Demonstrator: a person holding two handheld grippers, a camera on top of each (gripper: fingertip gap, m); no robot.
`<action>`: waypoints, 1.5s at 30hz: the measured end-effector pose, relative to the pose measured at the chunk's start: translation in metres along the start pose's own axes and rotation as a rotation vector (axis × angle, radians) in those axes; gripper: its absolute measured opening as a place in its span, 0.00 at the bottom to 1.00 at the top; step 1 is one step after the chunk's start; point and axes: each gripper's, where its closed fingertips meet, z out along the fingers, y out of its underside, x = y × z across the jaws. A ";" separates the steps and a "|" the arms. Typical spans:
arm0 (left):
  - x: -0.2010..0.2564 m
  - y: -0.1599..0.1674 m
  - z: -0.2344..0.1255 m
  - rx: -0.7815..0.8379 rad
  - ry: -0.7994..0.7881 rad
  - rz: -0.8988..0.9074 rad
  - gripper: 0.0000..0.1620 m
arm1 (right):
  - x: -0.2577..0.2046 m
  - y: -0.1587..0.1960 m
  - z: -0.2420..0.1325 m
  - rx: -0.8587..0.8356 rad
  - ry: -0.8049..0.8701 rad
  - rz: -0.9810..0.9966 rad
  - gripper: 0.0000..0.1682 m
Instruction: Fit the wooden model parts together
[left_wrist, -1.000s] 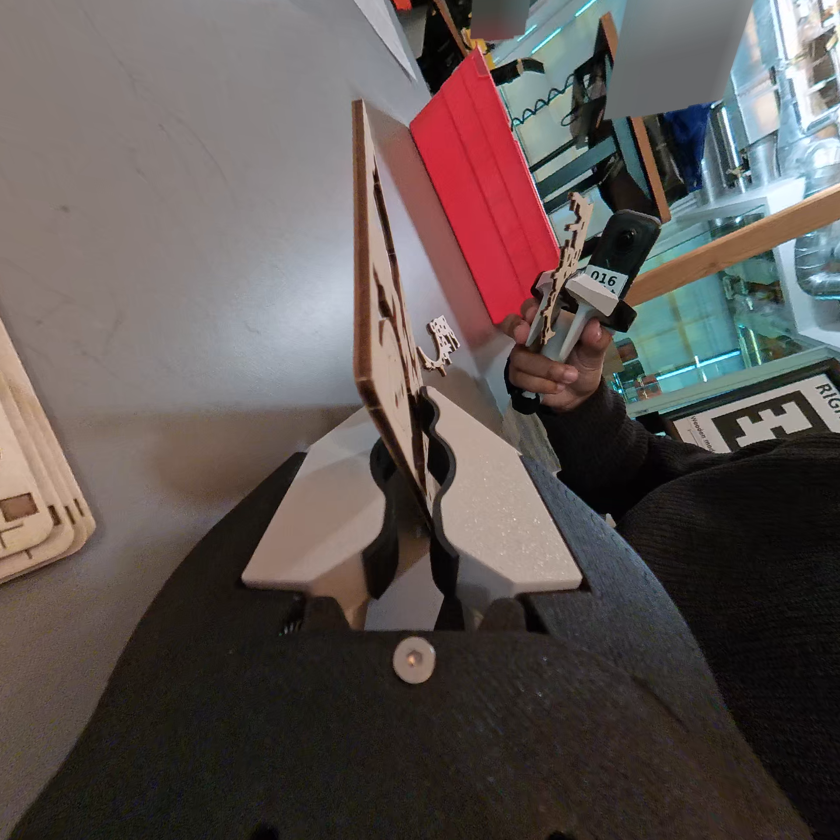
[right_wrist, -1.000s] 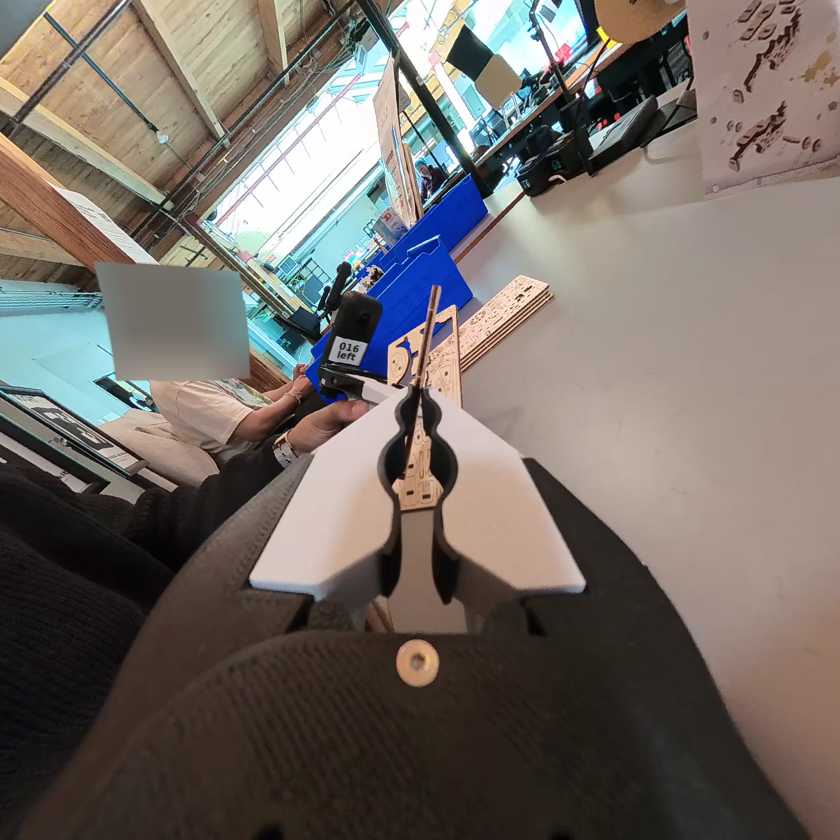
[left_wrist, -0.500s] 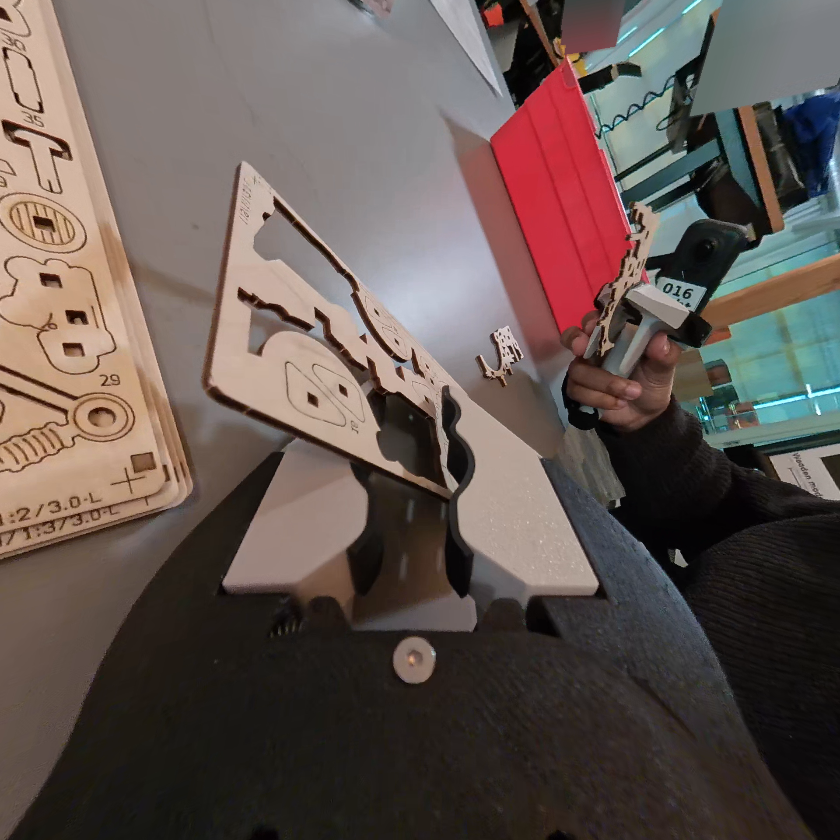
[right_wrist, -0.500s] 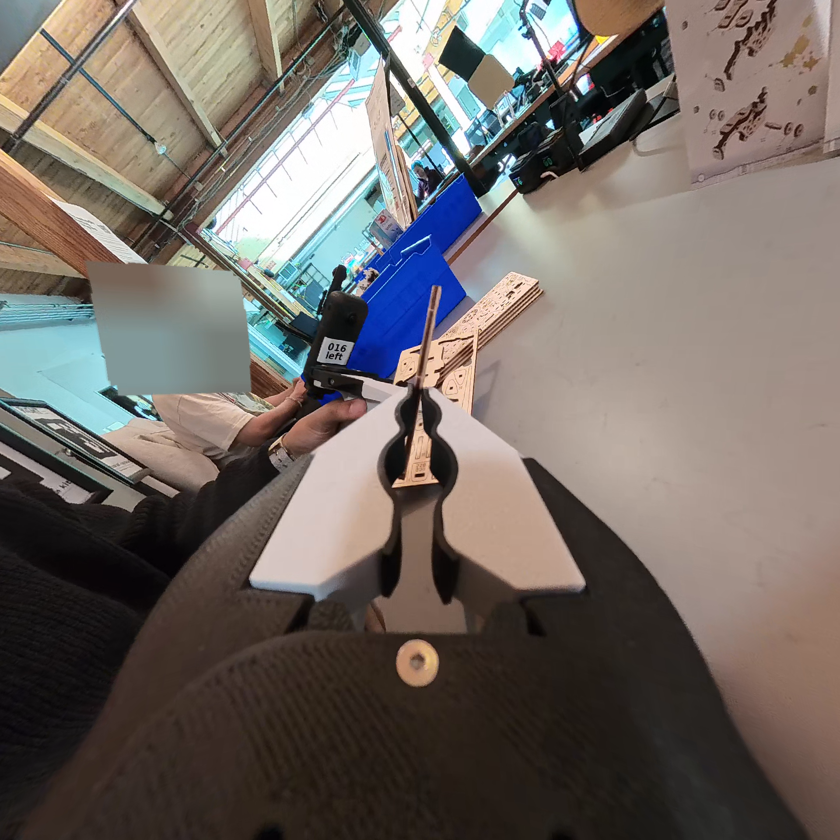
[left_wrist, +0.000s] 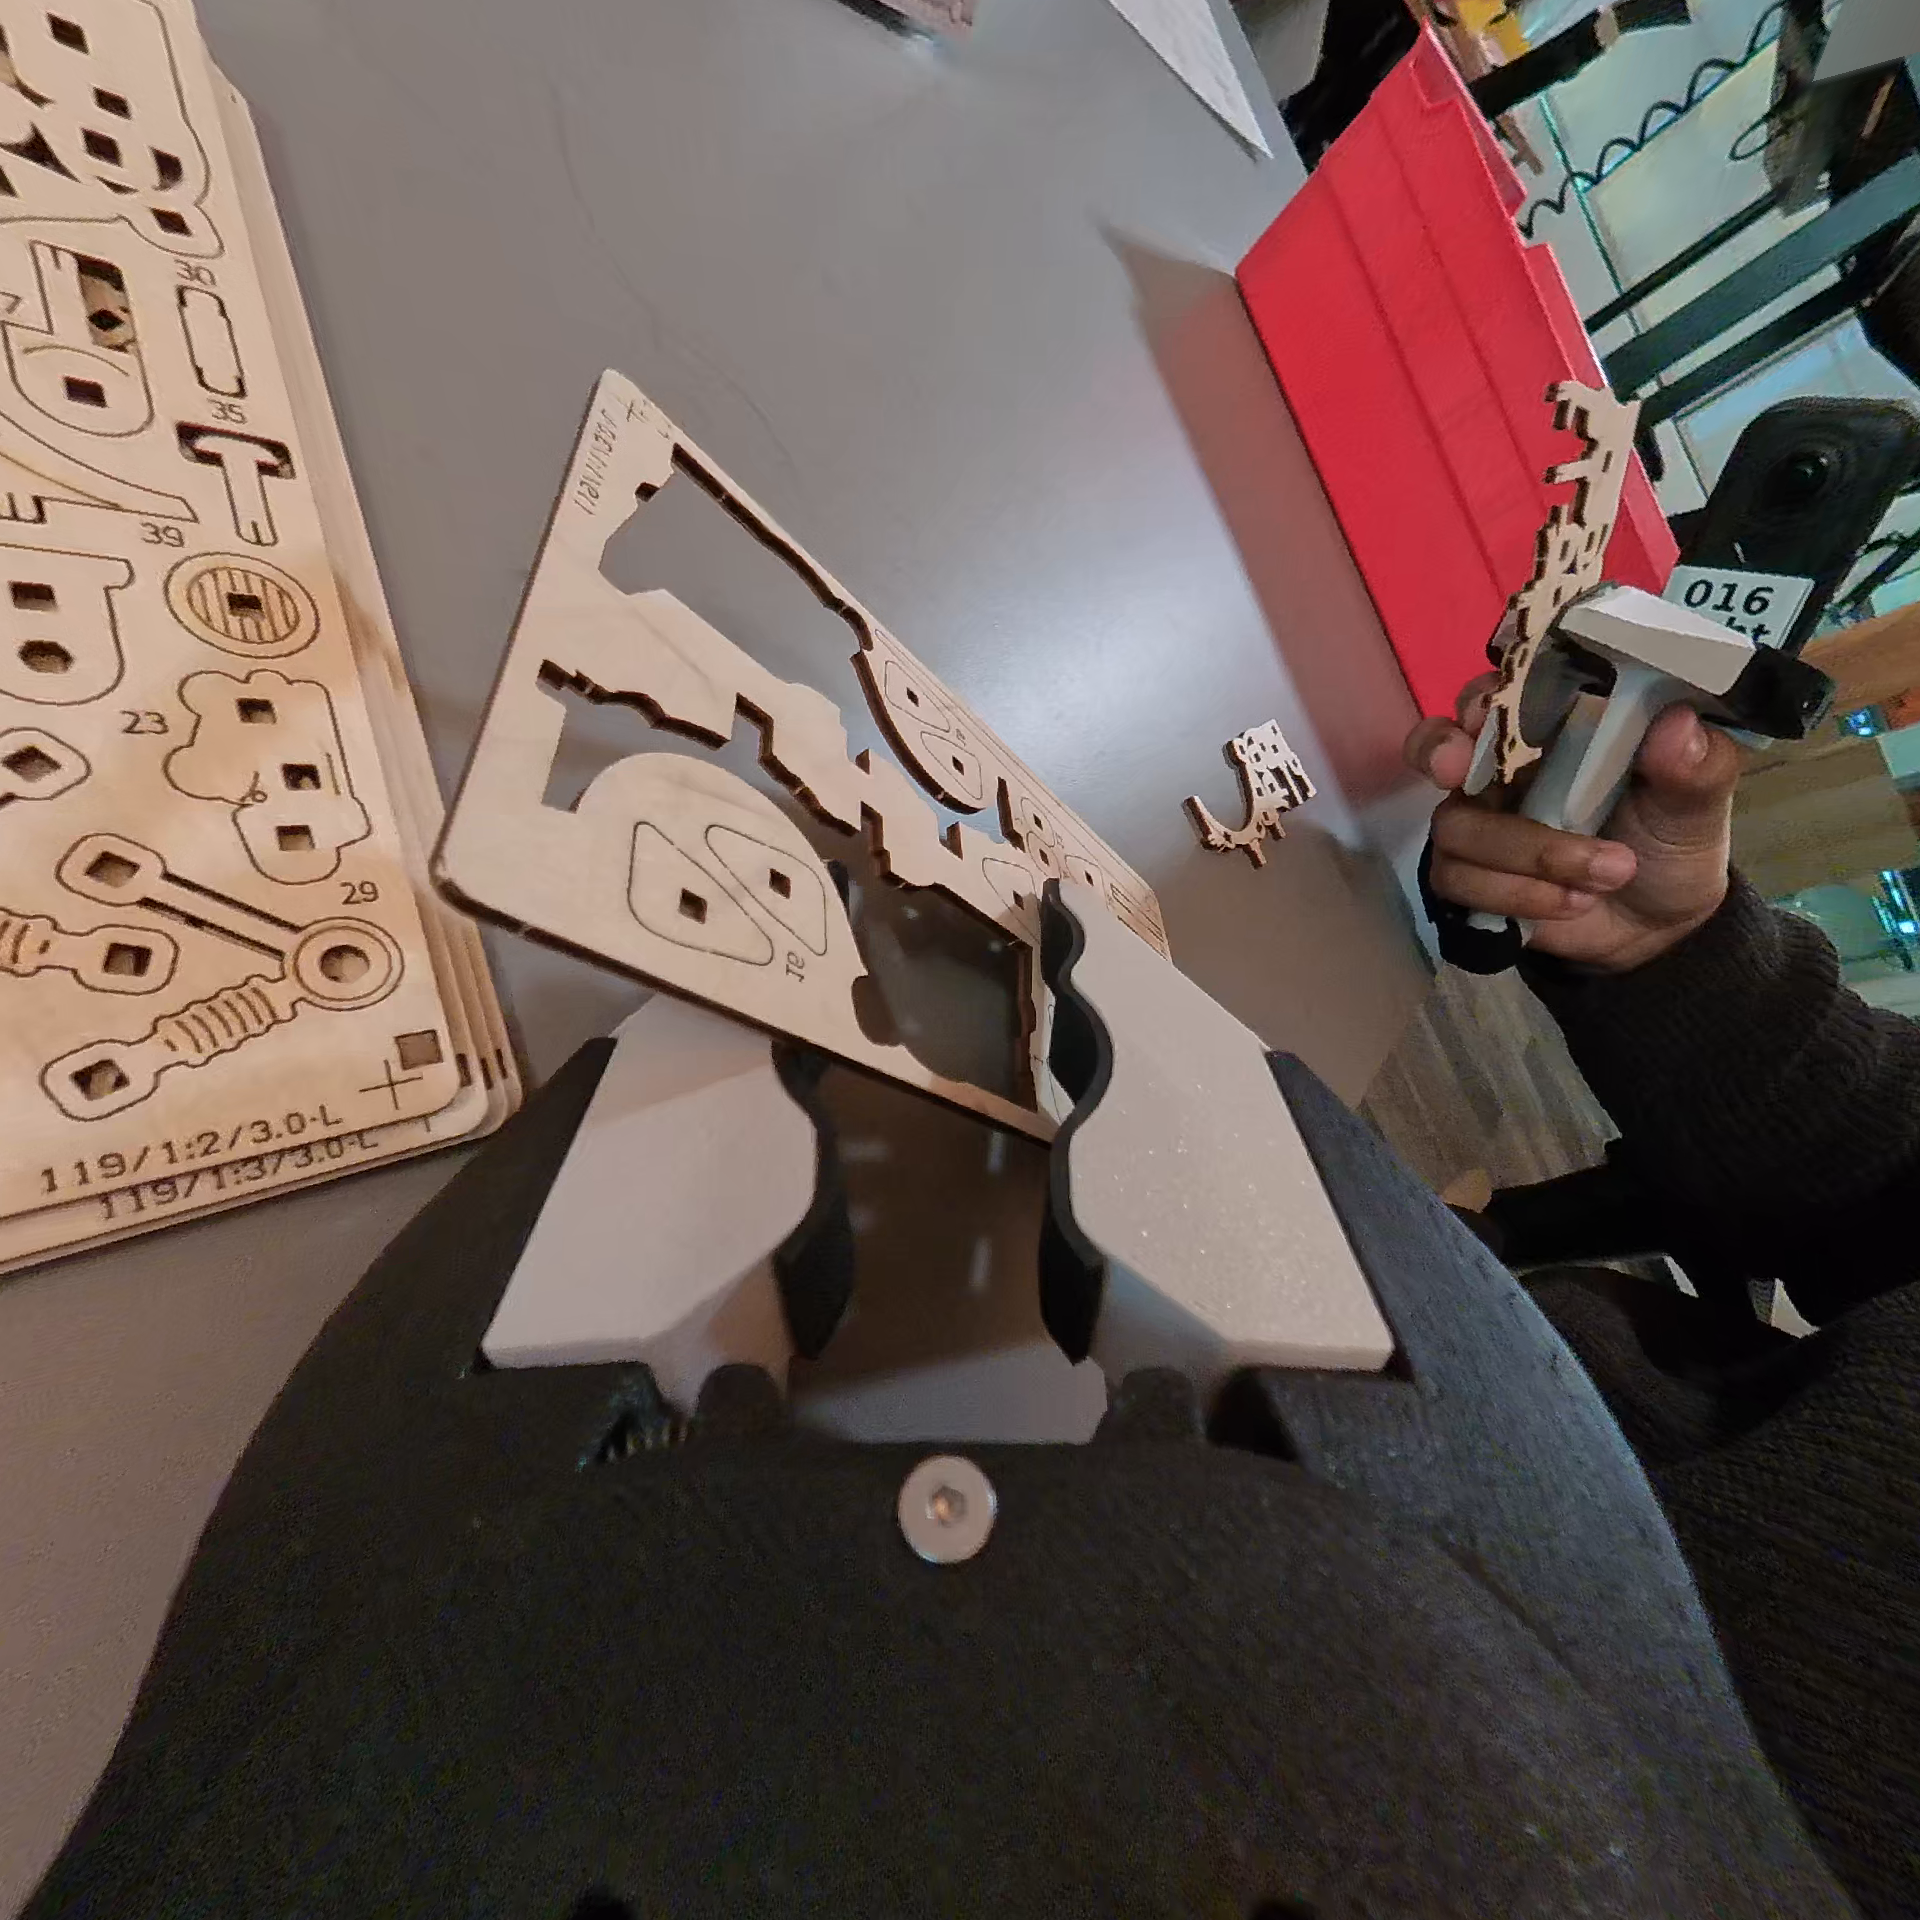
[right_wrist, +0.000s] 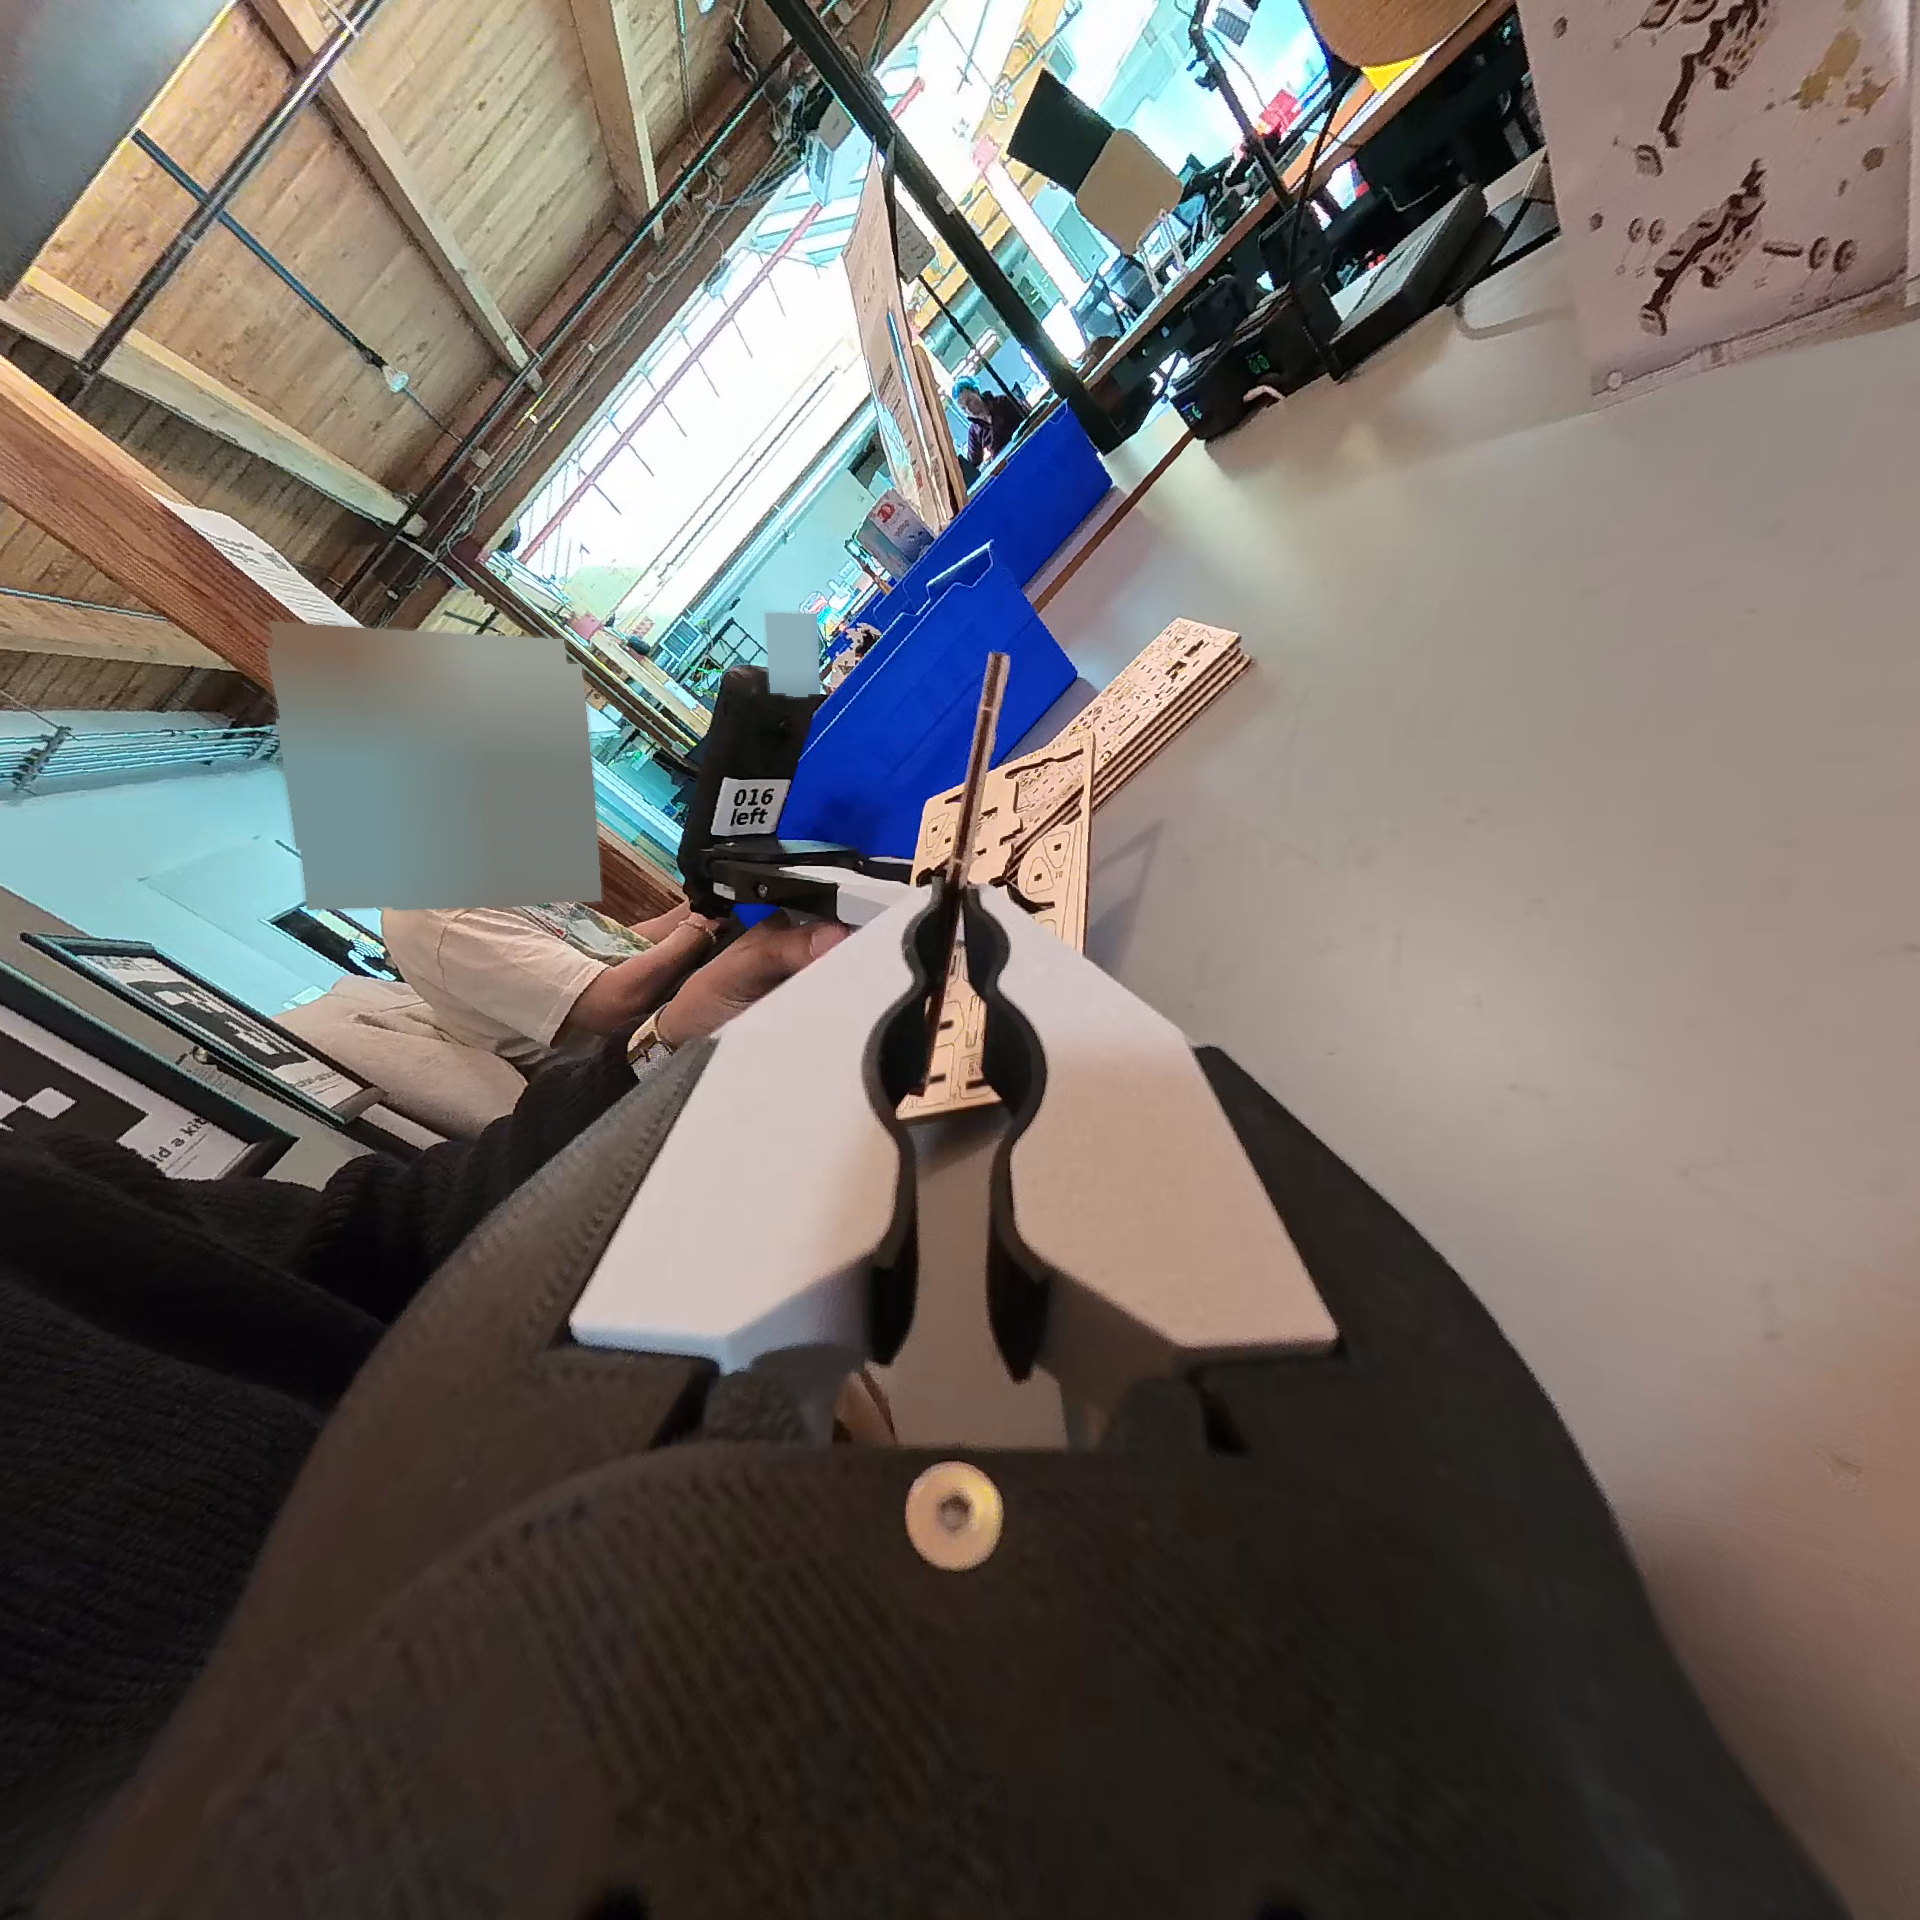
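At the far left of the left wrist view a stack of wooden sheets (left_wrist: 208, 665) lies flat on the grey table (left_wrist: 831, 260), its cut outlines facing up. Just right of it, the left gripper (left_wrist: 925, 997) stands with its jaws spread wide apart, and a thin wooden sheet with cut-outs (left_wrist: 727, 790) leans across them, resting against the inner edge of the right finger (left_wrist: 1174, 1132); whether it is truly pinched cannot be told. The sheet is tilted, its long axis running from the upper left down toward the gripper, with its far corner raised off the table. Farther right a small jagged wooden piece (left_wrist: 1252, 800) lies alone on the table, near a red folder (left_wrist: 1434, 343). At the right edge a hand (left_wrist: 1569, 831) holds the right gripper (left_wrist: 1532, 686), which is closed on a long jagged wooden part (left_wrist: 1569, 561) pointing up and slightly right. In the right wrist view that part (right_wrist: 977, 790) appears edge-on, upright between the closed tips of the right gripper (right_wrist: 951, 904).
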 end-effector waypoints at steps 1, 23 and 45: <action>-0.001 0.000 -0.001 0.002 -0.007 0.004 0.23 | 0.000 0.000 0.000 -0.001 0.000 -0.002 0.00; -0.002 -0.028 -0.014 0.162 -0.008 -0.022 0.48 | 0.000 0.004 0.002 -0.012 -0.009 0.018 0.00; -0.021 -0.026 0.004 -0.039 -0.140 0.192 0.49 | 0.002 0.001 -0.027 0.050 0.055 0.016 0.00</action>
